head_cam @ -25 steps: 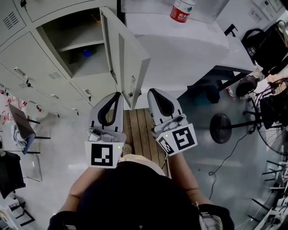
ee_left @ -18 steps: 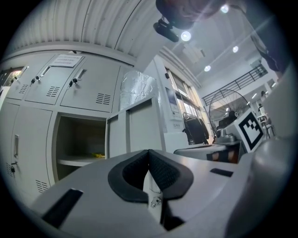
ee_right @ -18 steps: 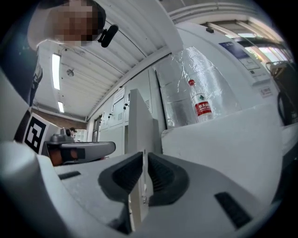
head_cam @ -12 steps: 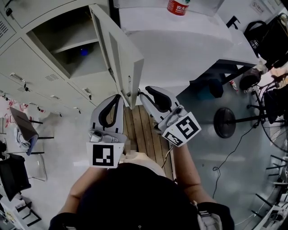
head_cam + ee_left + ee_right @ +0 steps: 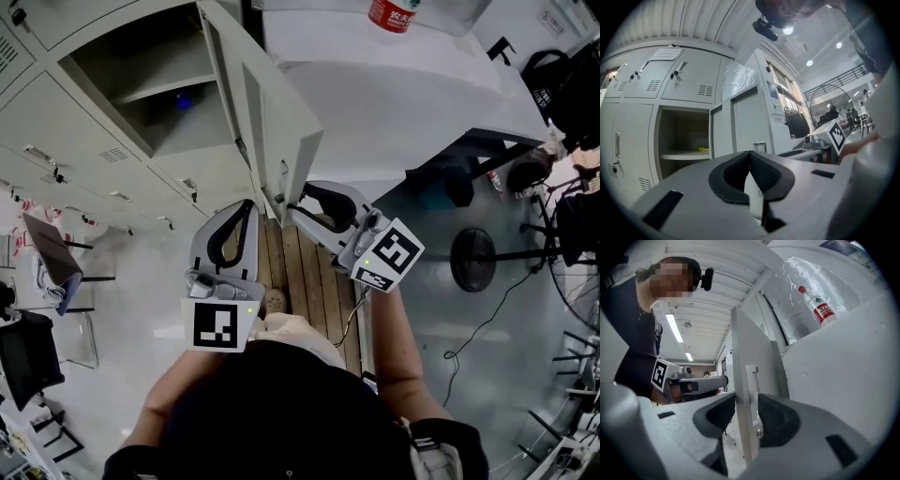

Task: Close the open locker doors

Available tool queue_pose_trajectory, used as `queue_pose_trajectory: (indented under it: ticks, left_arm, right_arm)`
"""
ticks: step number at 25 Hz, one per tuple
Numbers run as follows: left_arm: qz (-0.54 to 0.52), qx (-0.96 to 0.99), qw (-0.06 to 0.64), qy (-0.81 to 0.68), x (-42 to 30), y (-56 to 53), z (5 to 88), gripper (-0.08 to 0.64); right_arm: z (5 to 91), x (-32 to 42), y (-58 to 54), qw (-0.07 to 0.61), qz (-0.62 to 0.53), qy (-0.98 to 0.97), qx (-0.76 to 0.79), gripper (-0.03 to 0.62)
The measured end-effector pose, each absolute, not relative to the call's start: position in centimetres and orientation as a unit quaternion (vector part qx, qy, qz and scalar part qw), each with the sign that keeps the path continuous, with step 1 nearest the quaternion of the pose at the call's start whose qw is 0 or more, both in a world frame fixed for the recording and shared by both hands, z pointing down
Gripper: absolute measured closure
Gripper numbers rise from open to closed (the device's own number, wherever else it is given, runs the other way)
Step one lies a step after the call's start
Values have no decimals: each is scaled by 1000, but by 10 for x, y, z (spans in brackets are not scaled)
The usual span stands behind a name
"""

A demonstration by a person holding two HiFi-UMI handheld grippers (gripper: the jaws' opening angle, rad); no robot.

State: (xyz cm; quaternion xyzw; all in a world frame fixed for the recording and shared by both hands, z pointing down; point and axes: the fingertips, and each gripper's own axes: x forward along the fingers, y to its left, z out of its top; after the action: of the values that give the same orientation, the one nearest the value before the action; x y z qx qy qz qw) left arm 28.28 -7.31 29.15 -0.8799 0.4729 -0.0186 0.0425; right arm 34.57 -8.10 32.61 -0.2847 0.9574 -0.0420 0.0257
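Door: open locker door (image 5: 270, 122) swings out beside white table (image 5: 375, 103) | Right tool (image 5: 302, 204): jaws just been opening, now apart astride door's edge, not clamping | Left tool (image 5: 247, 204): jaws closed together, empty | Writing: bottle (image 5: 394, 13) on table, red label, print unreadable

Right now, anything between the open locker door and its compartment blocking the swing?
Mouth of the compartment looks clear. Only the shut left gripper hangs on the locker door's closing side, possibly within its arc; I can't tell.
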Motion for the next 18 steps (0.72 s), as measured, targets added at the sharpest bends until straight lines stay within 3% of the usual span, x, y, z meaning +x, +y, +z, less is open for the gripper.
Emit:
queue_pose_trajectory:
  ticks: [18]
  left_arm:
    - [-17,-863,32,504,249,-77,294,558]
  right_arm:
    - [325,300,-76,31,-37,975,-215,439]
